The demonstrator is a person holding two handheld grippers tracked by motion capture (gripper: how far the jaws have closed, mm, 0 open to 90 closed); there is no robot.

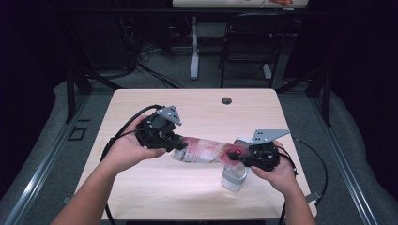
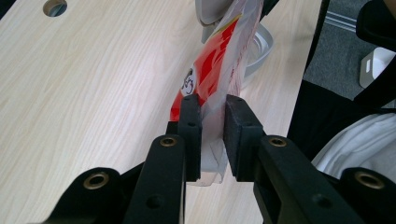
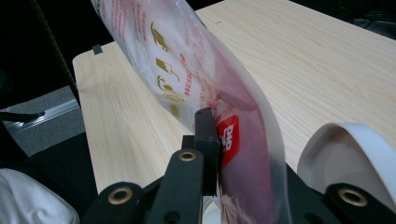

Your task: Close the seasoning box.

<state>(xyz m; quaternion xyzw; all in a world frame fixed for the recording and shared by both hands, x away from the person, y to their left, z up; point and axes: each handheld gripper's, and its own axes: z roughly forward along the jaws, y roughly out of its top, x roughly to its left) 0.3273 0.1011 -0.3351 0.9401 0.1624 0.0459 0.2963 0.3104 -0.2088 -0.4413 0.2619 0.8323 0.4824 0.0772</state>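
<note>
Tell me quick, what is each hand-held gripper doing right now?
Left hand-held gripper: closed on one end of the plastic bag.
Right hand-held gripper: closed on the bag's other end, above the white holder.

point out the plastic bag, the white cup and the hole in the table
plastic bag [image 1: 202, 151], high view, printed middle
white cup [image 1: 233, 178], high view, side wall
table hole [image 1: 226, 101], high view, its centre

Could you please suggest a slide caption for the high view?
Left gripper and right gripper each clamp one end of a red-printed plastic pouch, held above the table beside a white holder.
</note>
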